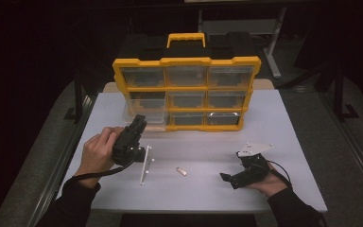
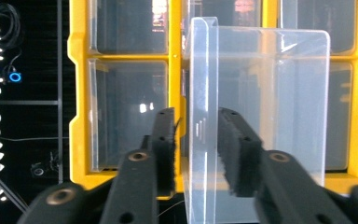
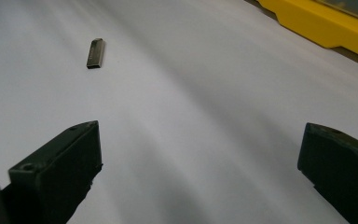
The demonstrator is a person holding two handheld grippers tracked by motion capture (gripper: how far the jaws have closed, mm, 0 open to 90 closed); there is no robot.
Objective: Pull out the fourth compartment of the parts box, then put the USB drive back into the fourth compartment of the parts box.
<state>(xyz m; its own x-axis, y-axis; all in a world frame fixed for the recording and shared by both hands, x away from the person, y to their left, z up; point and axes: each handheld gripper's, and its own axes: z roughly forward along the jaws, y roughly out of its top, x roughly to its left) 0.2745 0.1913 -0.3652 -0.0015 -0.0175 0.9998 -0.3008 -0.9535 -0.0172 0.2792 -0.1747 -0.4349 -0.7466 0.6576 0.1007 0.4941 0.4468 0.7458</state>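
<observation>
The left gripper has its jaws spread around a clear drawer's front lip at the yellow organizer by the bench's far edge, likely letting go, while the right gripper, jaws spread, must next pick the small metal clip.

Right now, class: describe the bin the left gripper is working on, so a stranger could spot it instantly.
Find the yellow organiser standing on the white table. At its lower left corner, one clear plastic bin juts out from the frame, its front wall between the left gripper jaws. The other bins sit flush.

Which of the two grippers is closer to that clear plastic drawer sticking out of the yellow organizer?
The left. The left gripper has its jaws on either side of the clear drawer's front wall, apparently not pressing. The right gripper rests far off, near the table's front right.
</observation>
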